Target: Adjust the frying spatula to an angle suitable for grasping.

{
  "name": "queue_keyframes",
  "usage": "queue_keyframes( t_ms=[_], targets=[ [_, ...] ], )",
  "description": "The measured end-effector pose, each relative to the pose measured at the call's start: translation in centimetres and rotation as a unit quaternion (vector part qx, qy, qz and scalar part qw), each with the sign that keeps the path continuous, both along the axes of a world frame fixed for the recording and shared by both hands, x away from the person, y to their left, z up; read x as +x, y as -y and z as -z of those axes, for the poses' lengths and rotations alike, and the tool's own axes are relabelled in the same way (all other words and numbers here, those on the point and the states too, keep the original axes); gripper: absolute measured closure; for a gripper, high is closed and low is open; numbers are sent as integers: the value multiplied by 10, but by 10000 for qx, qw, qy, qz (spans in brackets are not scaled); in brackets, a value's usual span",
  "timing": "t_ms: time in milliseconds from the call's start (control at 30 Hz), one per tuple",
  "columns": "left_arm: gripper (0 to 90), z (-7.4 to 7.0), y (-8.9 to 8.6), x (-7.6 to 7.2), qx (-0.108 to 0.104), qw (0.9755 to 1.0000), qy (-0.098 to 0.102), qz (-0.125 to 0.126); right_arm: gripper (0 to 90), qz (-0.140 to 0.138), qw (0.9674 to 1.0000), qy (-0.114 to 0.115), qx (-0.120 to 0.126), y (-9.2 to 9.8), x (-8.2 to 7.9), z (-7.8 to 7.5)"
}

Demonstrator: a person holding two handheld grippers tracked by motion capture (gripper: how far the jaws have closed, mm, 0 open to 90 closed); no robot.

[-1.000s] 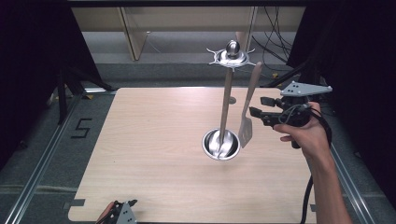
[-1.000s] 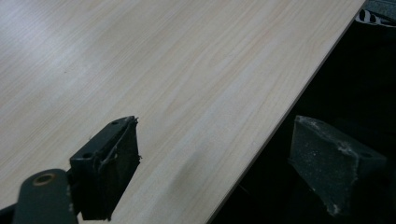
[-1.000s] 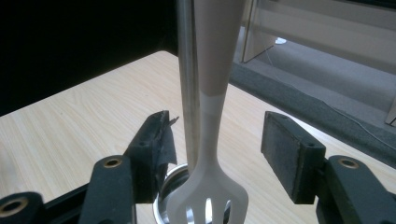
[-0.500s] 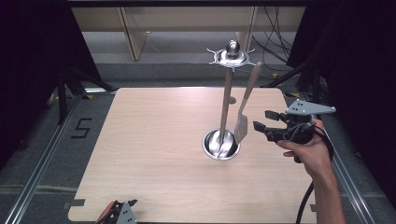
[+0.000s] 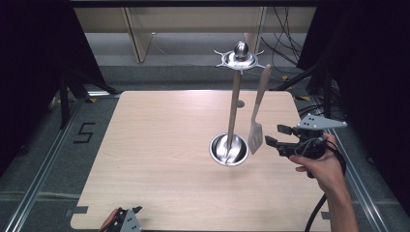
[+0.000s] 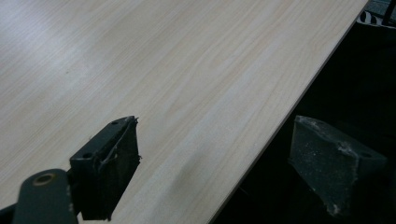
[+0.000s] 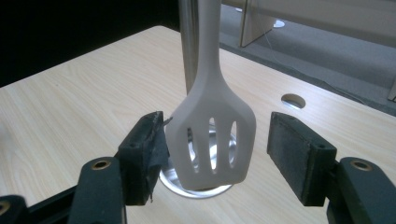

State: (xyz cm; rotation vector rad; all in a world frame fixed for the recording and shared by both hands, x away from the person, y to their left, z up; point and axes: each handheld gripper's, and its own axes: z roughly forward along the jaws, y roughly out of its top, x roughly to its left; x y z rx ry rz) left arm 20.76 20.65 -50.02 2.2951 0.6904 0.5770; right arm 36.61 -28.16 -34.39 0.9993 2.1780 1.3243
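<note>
Spatula (image 7: pixel 212 135) hangs between parted right tongs (image 7: pixel 217 156), untouched.

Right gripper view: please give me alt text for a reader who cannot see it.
A pale slotted spatula hangs blade down between the open jaws of the right hand-held gripper, its left edge at or near the left pad and clear of the right one. Behind it stand a metal stand's pole and round base on a light wooden table.

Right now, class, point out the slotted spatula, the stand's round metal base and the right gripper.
slotted spatula (image 7: pixel 212 140), right gripper view, on its slotted blade.
stand's round metal base (image 5: pixel 220 149), high view, on its shiny dish.
right gripper (image 5: pixel 278 136), high view, midway between its fingertips.
</note>
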Motion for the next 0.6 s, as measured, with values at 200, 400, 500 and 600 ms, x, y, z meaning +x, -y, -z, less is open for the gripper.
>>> queue_keyframes(
  t_ms=[200, 400, 500, 600],
  targets=[
    [150, -1, 1, 1, 27, 10000, -2, 10, 367, 9, 10000, 53, -33, 4, 0, 10],
    [150, -3, -3, 3, 14, 10000, -20, 7, 363, 106, 9999, -64, -39, 3, -2, 23],
    [150, -3, -2, 3, 32, 10000, -12, 8, 363, 83, 9999, -58, -75, 6, -2, 26],
    [150, -1, -1, 3, -31, 10000, 14, -67, 363, 92, 9997, -165, -143, 9, -6, 29]
  ],
)
